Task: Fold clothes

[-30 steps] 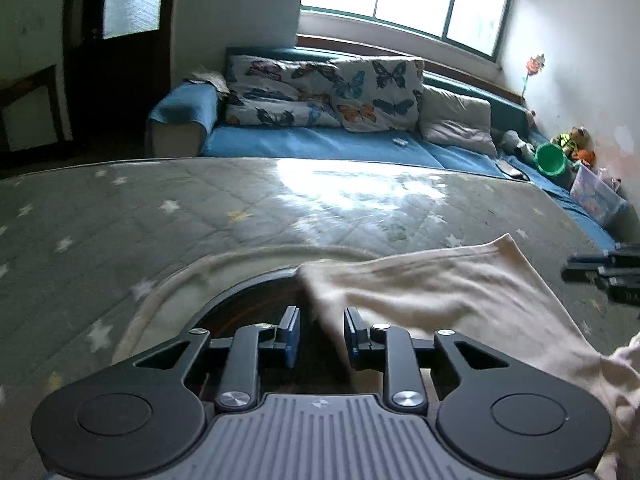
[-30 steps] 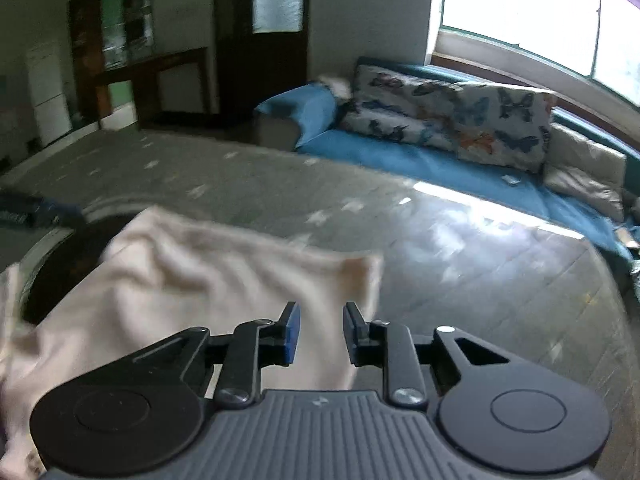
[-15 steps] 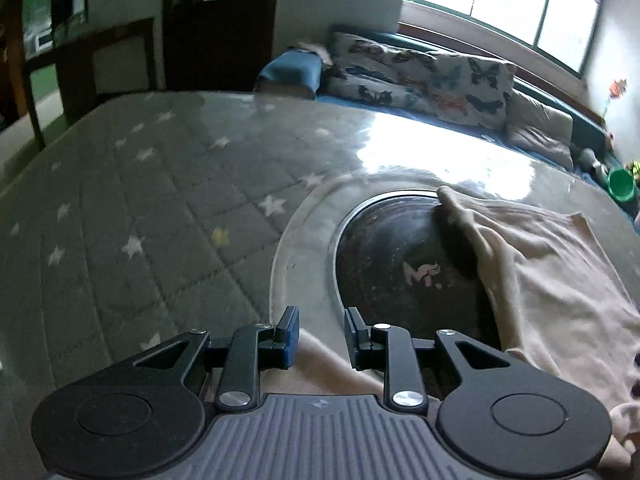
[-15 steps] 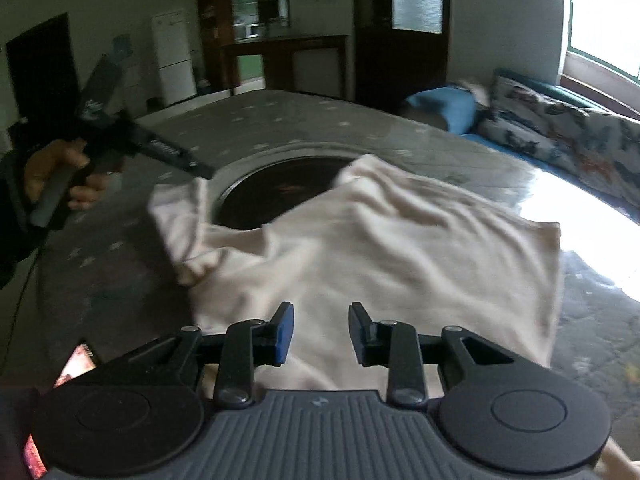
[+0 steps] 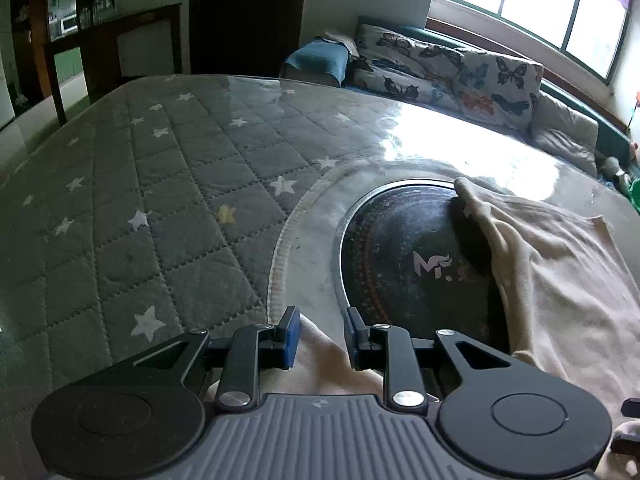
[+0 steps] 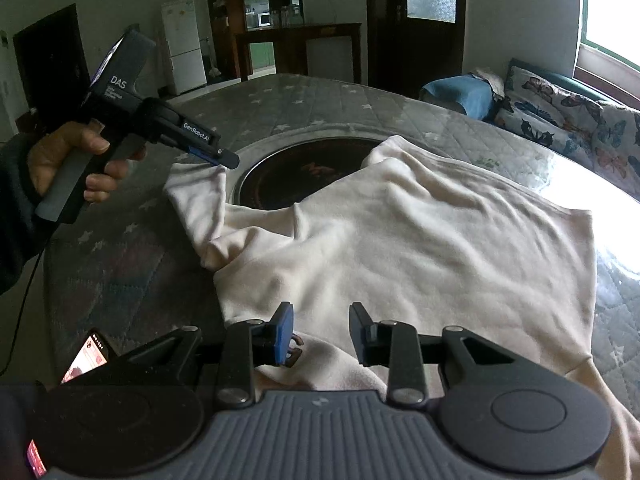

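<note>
A cream garment (image 6: 420,232) lies spread over the table, partly covering a dark round inset (image 6: 304,176). In the right wrist view my left gripper (image 6: 226,158), held by a hand (image 6: 68,152), is shut on one corner of it, which hangs from the tips above the table's left side. In the left wrist view that corner rises between the jaws of the left gripper (image 5: 320,332), and the rest of the garment (image 5: 560,280) lies to the right. My right gripper (image 6: 320,330) is at the near edge, its pads closed on a raised fold of the cloth.
The table wears a grey quilted cover with stars (image 5: 160,200) under a glossy sheet. A blue sofa with butterfly cushions (image 5: 460,68) runs along the far side under the window. A lit phone (image 6: 86,354) lies at the near left corner.
Both views have swung left across the table, carrying the garment along. It now lies spread, with the dark inset partly bared. In the last half second little has shifted.
</note>
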Demonstrator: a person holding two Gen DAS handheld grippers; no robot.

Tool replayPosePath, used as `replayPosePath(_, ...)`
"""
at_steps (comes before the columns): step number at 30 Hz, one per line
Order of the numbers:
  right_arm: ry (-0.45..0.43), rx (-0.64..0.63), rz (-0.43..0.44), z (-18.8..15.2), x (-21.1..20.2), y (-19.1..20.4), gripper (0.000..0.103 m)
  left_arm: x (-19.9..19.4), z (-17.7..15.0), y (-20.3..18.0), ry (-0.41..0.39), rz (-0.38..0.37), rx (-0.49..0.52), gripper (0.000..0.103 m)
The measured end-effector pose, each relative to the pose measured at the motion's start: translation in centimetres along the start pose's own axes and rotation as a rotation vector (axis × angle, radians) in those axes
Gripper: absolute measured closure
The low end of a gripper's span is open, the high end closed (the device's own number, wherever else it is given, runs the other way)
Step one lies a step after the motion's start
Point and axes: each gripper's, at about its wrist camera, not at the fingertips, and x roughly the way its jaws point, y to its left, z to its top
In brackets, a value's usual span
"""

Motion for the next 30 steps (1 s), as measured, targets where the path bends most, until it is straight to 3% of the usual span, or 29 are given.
replayPosePath(7, -0.002, 0.01, -0.002, -0.2, 0.0, -0.2, 0.07, 0.0, -0.2, 0.4, -0.016, 0.006, 0.003, 0.102)
replayPosePath(14, -0.002, 0.015, -0.006, -0.4, 0.1, -0.2, 0.069, -2.4, 0.1, 2.2, -0.096, -0.029, -0.052, 0.103)
replayPosePath(18, -0.003, 0.011, -0.01, -0.2, 0.1, -0.2, 0.068, -3.1, 0.5, 3.1, -0.075, -0.099, -0.08, 0.103)
replayPosePath(22, -0.005, 0.007, -0.01, -0.1, 0.1, 0.0, 0.068, -2.3, 0.5, 2.1, -0.032, -0.097, -0.067, 0.099)
replayPosePath(24, -0.005, 0.009, -0.008, -0.1, 0.2, 0.0, 0.068, -1.7, 0.4, 1.6, -0.004, -0.085, -0.08, 0.088)
replayPosePath(25, -0.004, 0.009, -0.007, -0.1, 0.2, 0.0, 0.068, -1.5, 0.3, 1.4, 0.005, -0.071, -0.089, 0.078)
replayPosePath(30, -0.008, 0.017, 0.0, -0.1, 0.3, -0.1, 0.068, -0.5, 0.4, 0.4, 0.032, -0.003, -0.108, 0.068)
